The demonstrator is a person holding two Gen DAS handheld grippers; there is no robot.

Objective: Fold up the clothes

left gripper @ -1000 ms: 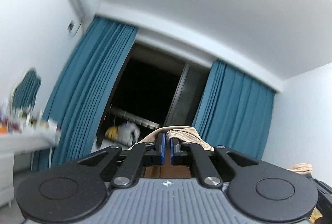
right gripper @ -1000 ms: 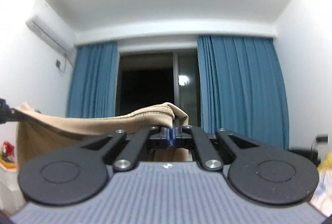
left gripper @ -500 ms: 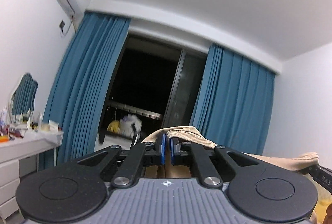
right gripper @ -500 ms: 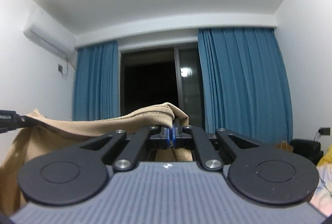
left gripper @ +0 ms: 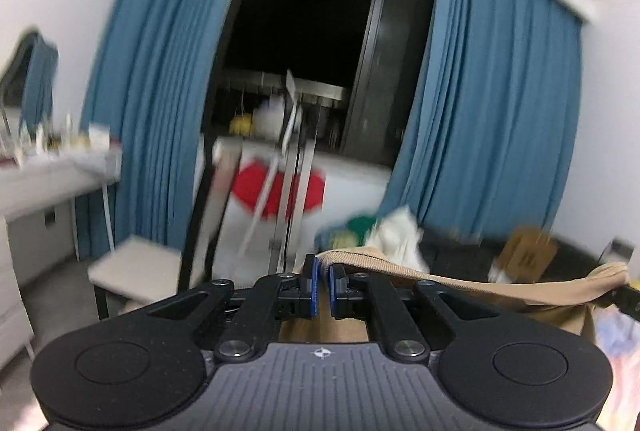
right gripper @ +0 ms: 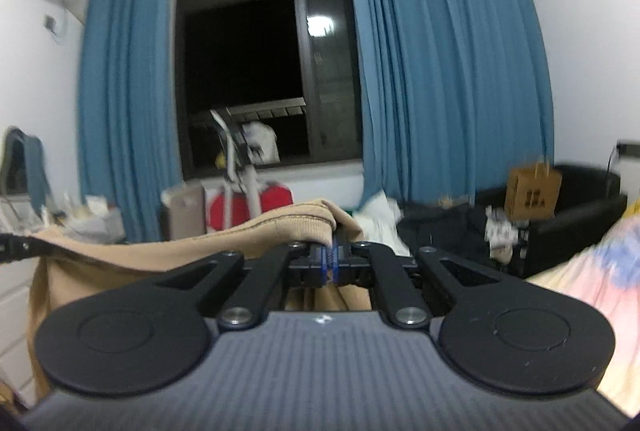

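Clamped on the ribbed hem of the tan garment (left gripper: 460, 281), my left tool (left gripper: 322, 289) sits at the lower centre of the left wrist view, its blue pads nearly together with the cloth edge pinched between them. From there the hem runs in a taut band to the right edge of the frame, where the tip of my other tool just shows holding the far corner. Behind it the blue curtains (left gripper: 492, 103) and dark window (left gripper: 304, 43) are smeared by blur. In the right wrist view, my right tool (right gripper: 330, 263) is pressed shut on a bunched fold of the same garment (right gripper: 280, 227) at the centre of the frame, and the cloth stretches away to the left edge, hanging below the hem in a loose sheet at lower left. A pale patterned bed (right gripper: 592, 271) lies at lower right. My worry is the thin bite: each tool holds only the hem's edge, so a quick swing could pull the cloth free on one side. If the hem sags between my tools, the garment may land creased and spoil the fold.
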